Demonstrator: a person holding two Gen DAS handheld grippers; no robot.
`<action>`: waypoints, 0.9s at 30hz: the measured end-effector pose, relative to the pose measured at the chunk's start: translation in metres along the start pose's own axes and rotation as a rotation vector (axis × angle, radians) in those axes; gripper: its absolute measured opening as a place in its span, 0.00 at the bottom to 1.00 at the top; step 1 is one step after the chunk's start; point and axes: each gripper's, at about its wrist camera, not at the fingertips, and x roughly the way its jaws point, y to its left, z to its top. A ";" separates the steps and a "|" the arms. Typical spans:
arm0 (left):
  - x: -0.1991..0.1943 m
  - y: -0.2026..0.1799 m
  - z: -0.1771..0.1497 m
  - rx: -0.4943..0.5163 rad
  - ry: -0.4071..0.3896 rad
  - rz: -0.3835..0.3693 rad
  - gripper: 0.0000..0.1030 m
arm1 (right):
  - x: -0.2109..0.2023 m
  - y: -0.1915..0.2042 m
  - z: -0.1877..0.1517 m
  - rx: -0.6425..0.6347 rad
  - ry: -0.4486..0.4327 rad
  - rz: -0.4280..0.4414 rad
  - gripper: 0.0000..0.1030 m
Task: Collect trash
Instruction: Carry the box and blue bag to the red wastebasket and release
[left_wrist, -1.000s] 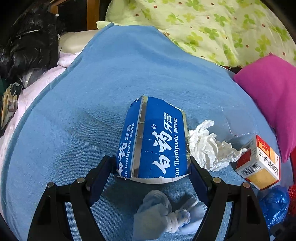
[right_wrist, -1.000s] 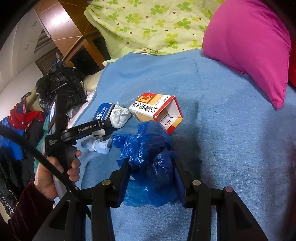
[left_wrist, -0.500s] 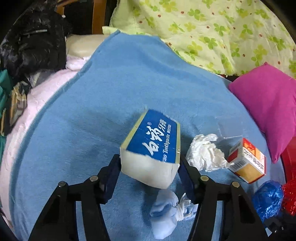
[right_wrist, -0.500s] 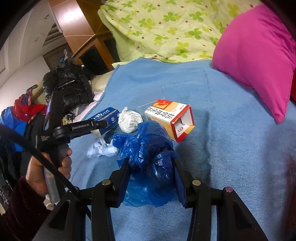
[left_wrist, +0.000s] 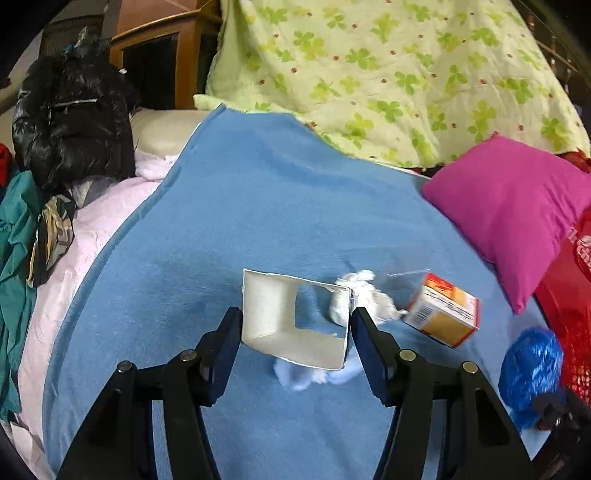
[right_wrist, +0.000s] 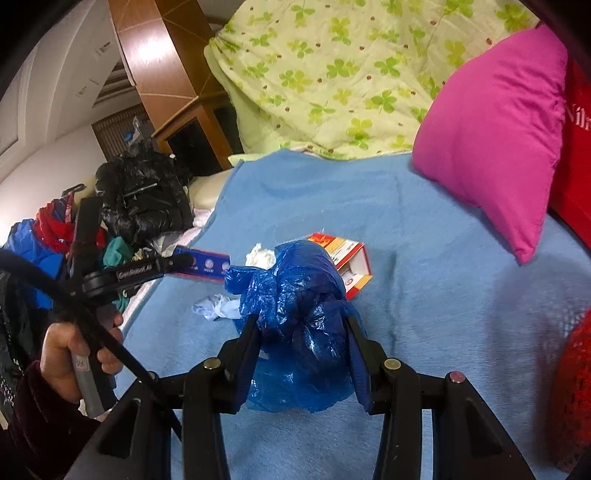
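My left gripper (left_wrist: 295, 328) is shut on an empty blue toothpaste box (left_wrist: 269, 314), held above the blue blanket (left_wrist: 258, 206) with its open white inside facing the camera; the box also shows in the right wrist view (right_wrist: 201, 264). My right gripper (right_wrist: 301, 341) is shut on a crumpled blue plastic bag (right_wrist: 295, 295), which also shows in the left wrist view (left_wrist: 530, 369). On the blanket lie a white tissue wad (left_wrist: 369, 295), a pale blue cloth scrap (left_wrist: 306, 373) and an orange-and-white carton (left_wrist: 443, 314).
A magenta pillow (left_wrist: 517, 206) lies at the right. A green-flowered quilt (left_wrist: 388, 74) is piled at the back. A red bag (left_wrist: 569, 295) stands at the far right edge. A black jacket (left_wrist: 74, 118) and clothes are heaped at the left.
My left gripper has lifted the toothpaste box off the blanket and tipped it, so its open end now faces the camera. My right gripper has risen a little with the blue bag.
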 end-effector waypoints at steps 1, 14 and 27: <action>-0.004 -0.003 -0.002 0.006 -0.004 -0.008 0.60 | -0.005 -0.001 0.000 -0.001 -0.009 -0.005 0.46; -0.063 -0.067 -0.042 0.114 -0.077 -0.095 0.60 | -0.068 -0.014 0.007 0.025 -0.141 -0.015 0.46; -0.136 -0.179 -0.043 0.295 -0.173 -0.274 0.60 | -0.148 -0.051 0.008 0.087 -0.332 -0.048 0.46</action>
